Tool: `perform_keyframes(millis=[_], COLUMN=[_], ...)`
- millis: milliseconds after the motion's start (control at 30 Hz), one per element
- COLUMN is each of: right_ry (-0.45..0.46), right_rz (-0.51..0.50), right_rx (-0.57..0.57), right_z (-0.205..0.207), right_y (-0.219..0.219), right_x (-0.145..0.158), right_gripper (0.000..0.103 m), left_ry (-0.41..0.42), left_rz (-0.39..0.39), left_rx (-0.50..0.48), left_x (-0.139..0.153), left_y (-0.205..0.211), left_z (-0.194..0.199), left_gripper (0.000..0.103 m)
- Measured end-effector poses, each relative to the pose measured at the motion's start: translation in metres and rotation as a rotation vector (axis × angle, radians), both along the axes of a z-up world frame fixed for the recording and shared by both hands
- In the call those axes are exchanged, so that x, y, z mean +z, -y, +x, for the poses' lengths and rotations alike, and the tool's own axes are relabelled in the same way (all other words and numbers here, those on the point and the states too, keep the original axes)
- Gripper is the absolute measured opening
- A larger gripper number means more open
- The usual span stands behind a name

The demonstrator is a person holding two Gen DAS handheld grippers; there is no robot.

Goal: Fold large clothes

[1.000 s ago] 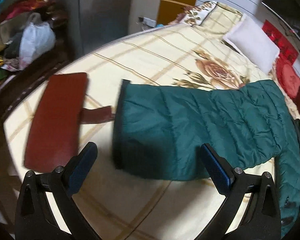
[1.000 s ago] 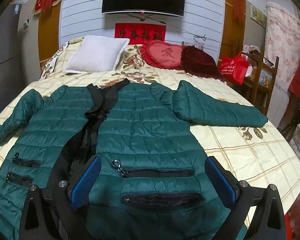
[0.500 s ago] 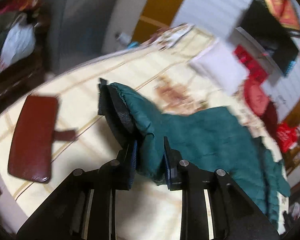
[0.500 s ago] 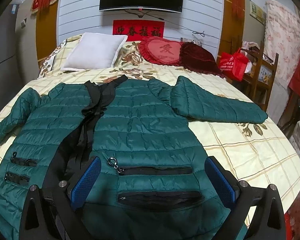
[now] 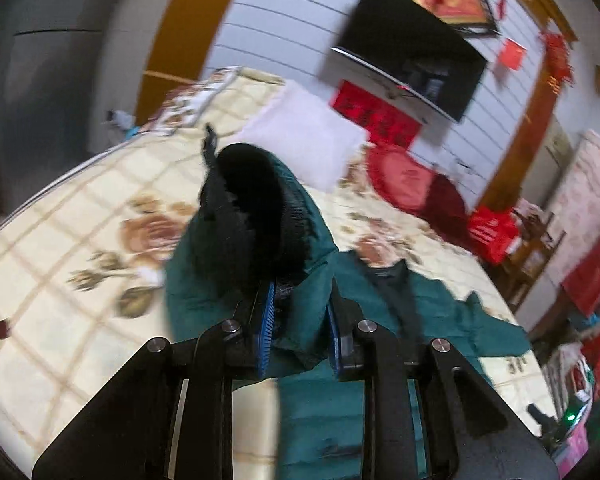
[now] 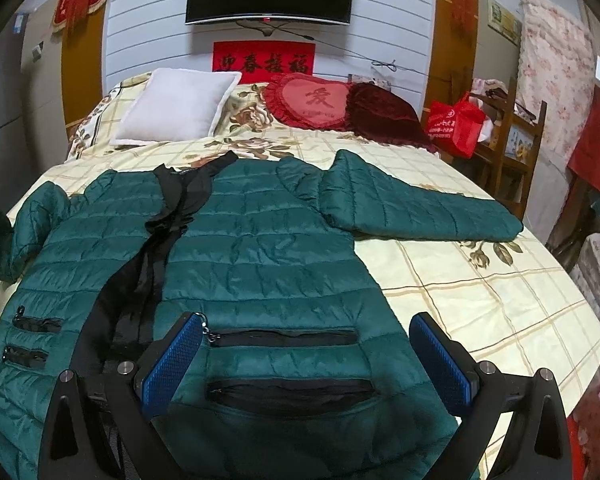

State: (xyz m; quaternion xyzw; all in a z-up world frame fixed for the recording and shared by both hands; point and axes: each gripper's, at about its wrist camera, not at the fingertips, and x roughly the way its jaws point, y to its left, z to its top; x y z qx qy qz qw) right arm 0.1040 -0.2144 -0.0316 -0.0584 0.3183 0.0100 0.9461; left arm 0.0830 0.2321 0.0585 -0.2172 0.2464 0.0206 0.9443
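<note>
Since a second ago the left tool [image 5: 300, 320] has pinched the sleeve [image 5: 256, 220] off the bed [image 6: 480, 292]; right tool [image 6: 306, 356] hovers spread over the flat jacket [image 6: 260, 248]. Folding has barely begun.

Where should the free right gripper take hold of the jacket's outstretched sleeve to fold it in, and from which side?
Grip the sleeve near its cuff end, coming from the bed's outer right edge. It lies flat and straight across the bedspread, so that end is free to lift over the jacket. The right gripper is open.
</note>
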Motion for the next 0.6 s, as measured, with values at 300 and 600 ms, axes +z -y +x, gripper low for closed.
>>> perform_keyframes(millis=[300, 600], right_ry=[-0.036, -0.074], right_rz=[-0.016, 0.035], right_rx=[-0.027, -0.062], right_z=[0.002, 0.004], right_y=[0.015, 0.041], right_x=[-0.005, -0.01], right_gripper=[0.102, 0.102], left_ry=[0.063, -0.039], left_rz=[0.014, 0.026], left_rx=[-0.245, -0.295], left_x=[0.03, -0.008], left_y=[0.119, 0.16], left_z=[0.079, 0.102], left_gripper=[0.013, 0.013])
